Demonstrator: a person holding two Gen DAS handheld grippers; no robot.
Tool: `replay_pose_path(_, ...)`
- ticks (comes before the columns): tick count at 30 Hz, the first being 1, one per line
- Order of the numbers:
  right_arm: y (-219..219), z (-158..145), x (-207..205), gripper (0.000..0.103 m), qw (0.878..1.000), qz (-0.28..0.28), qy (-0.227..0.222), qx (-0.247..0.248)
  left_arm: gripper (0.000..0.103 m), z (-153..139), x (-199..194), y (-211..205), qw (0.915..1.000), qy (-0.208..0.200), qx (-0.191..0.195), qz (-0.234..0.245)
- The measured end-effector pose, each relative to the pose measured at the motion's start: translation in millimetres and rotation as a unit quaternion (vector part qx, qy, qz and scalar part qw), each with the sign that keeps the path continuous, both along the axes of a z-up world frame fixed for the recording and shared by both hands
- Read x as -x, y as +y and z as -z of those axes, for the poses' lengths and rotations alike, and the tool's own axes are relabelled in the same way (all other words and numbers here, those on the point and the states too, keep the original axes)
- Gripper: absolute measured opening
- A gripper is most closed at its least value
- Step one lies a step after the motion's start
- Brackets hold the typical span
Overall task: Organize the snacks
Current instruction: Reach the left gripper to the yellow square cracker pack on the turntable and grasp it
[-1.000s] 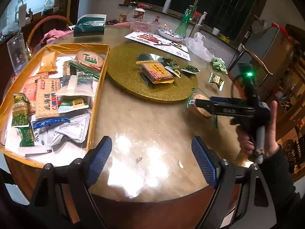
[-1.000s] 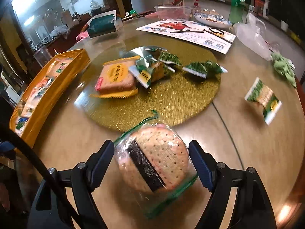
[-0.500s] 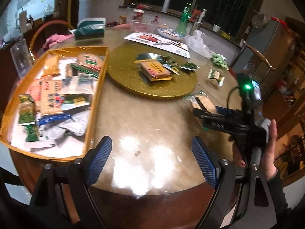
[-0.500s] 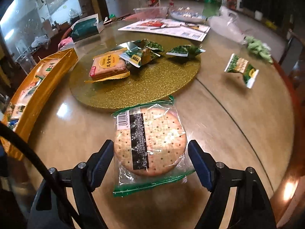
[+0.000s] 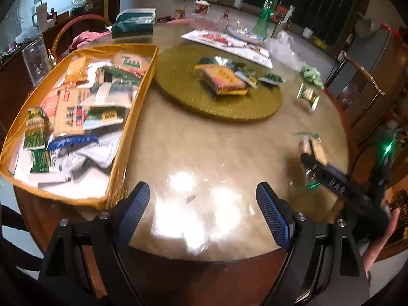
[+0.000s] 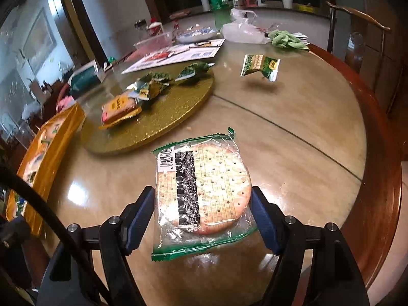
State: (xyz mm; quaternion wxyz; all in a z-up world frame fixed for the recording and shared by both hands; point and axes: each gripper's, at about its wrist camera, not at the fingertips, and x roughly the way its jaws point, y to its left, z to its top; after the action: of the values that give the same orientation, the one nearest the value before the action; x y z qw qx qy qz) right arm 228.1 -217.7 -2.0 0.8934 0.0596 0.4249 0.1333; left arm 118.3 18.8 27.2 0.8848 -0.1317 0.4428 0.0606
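My right gripper [image 6: 202,216] is shut on a round cracker pack [image 6: 204,188] in clear green-edged wrap, its pads pressing both sides, lifted a little above the table. The pack also shows in the left wrist view [image 5: 309,148] at the right gripper's tip. My left gripper [image 5: 202,209] is open and empty over the table's near edge. The yellow tray [image 5: 132,117] holding several snack packs lies at the left; it also shows in the right wrist view [image 6: 51,137]. More snacks lie on the gold turntable [image 6: 163,122], with an orange biscuit pack [image 6: 119,107] among them.
A green snack packet [image 6: 260,66] lies on the table past the turntable. At the back are a green cloth [image 6: 288,40], a plastic bag [image 6: 242,30], papers [image 6: 176,53], a green bottle [image 5: 262,20] and a tissue box [image 5: 134,23]. A chair [image 6: 357,17] stands at right.
My right gripper has closed on the cracker pack and pulled it back toward the table's near right edge. My left gripper has drawn back slightly and stays open.
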Motion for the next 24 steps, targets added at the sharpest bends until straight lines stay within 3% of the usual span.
replay_pose_path(7, 7.1, 0.0, 7.1, 0.074, 1.0, -0.023, -0.012, 0.004, 0.086, 27.0, 9.7, 3.4, 0.9997, 0.017, 0.016, -0.009)
replay_pose_path(11, 10.9, 0.9, 8.9, 0.074, 0.999, -0.04, -0.014, 0.005, 0.086, 36.3, 7.9, -1.5, 0.9989, 0.042, -0.016, 0.012)
replay_pose_path(14, 12.5, 1.5, 8.7, 0.074, 0.999, -0.042, -0.012, 0.01, 0.086, 35.5, 13.9, 1.1, 0.9989, 0.041, -0.019, 0.013)
replay_pose_path(18, 26.9, 1.3, 13.6, 0.076, 0.995, -0.086, -0.008, 0.047, 0.086, 33.3, 21.5, 3.6, 0.9983, 0.048, -0.031, 0.015)
replay_pose_path(24, 33.7, 1.2, 33.9, 0.08, 0.99, -0.11, 0.017, 0.087, 0.086, 18.8, 40.7, 11.1, 0.9987, 0.044, -0.014, 0.021)
